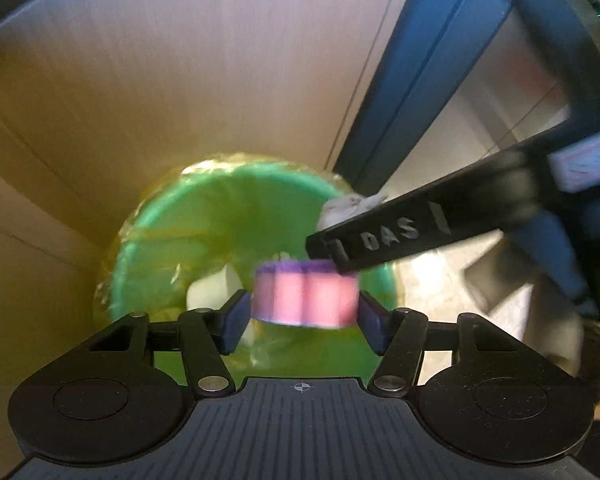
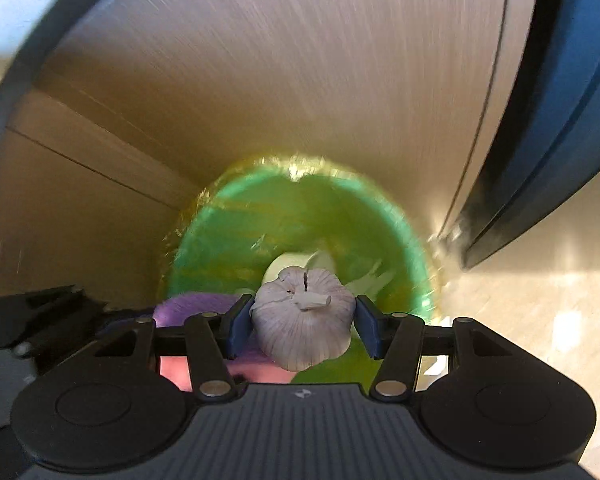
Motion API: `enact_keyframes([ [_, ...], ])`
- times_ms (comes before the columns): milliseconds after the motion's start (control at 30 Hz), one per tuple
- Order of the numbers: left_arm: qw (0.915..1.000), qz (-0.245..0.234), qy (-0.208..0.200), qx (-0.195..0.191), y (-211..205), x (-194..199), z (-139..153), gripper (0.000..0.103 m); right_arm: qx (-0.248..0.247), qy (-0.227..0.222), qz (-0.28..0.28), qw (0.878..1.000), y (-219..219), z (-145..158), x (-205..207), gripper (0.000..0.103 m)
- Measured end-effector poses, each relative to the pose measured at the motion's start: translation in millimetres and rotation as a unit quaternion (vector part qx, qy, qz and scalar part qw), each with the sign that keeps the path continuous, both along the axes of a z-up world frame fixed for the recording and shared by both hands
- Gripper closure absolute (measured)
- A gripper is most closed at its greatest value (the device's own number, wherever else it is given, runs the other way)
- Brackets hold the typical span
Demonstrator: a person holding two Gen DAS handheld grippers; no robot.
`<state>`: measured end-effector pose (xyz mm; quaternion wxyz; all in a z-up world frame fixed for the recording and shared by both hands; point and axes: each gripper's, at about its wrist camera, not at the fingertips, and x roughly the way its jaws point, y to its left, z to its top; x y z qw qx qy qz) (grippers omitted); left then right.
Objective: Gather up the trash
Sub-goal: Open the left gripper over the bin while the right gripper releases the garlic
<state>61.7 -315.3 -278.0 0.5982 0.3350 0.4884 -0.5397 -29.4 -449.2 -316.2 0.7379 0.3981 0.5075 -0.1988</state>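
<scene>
A green bin [image 1: 220, 176] lined with a yellowish clear bag stands on the floor below both grippers. My left gripper [image 1: 305, 312] hangs over it with its jaws wide. A pink scalloped cup with a purple rim [image 1: 306, 298] sits blurred between the pads and looks loose. My right gripper [image 2: 304, 320] is shut on a whitish garlic bulb [image 2: 302, 316] above the bin [image 2: 404, 232]. In the left wrist view the right gripper's black finger [image 1: 380, 236] reaches in from the right with the garlic [image 1: 348, 204] behind it. The pink cup [image 2: 196, 306] shows at lower left in the right wrist view.
A white scrap [image 1: 214, 288] lies inside the bin, also seen as white scrap [image 2: 296, 260]. A wood-look panel [image 1: 180, 60] rises behind the bin. A dark blue frame [image 1: 420, 60] slants down on the right, over pale floor [image 1: 432, 288].
</scene>
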Motion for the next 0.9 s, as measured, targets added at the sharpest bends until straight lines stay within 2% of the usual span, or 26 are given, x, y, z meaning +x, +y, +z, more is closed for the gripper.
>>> enact_keyframes([
  [133, 0.9988, 0.02, -0.012, 0.043, 6, 9, -8, 0.039, 0.062, 0.02, 0.006, 0.998, -5, -55, 24, 0.049],
  [267, 0.9968, 0.036, -0.002, 0.071, 14, 15, -8, 0.039, 0.101, 0.095, 0.02, 0.99, -1, -124, 50, 0.049],
  [367, 0.996, 0.044, 0.012, 0.077, 19, 21, -5, 0.039, 0.118, 0.155, 0.037, 0.98, 8, -167, 62, 0.047],
  [467, 0.9955, 0.058, 0.026, 0.07, 27, 25, 1, 0.039, 0.132, 0.19, 0.03, 0.972, 13, -184, 64, 0.035],
  [500, 0.9948, 0.07, 0.034, 0.066, 30, 28, 4, 0.039, 0.136, 0.187, 0.024, 0.973, 12, -183, 65, 0.031],
  [600, 0.9929, 0.101, 0.05, 0.04, 37, 36, 17, 0.04, 0.134, 0.172, 0.016, 0.976, 7, -165, 62, 0.031],
  [700, 0.9905, 0.124, 0.057, -0.02, 46, 44, 48, 0.04, 0.098, 0.149, 0.014, 0.984, 1, -131, 64, 0.031],
  [800, 0.9834, 0.15, 0.059, -0.084, 58, 51, 86, 0.04, 0.044, 0.111, 0.015, 0.993, -3, -77, 60, 0.031],
  [900, 0.9694, 0.179, 0.064, -0.155, 79, 58, 130, 0.04, -0.044, 0.073, 0.029, 0.996, 3, -13, 62, 0.031],
])
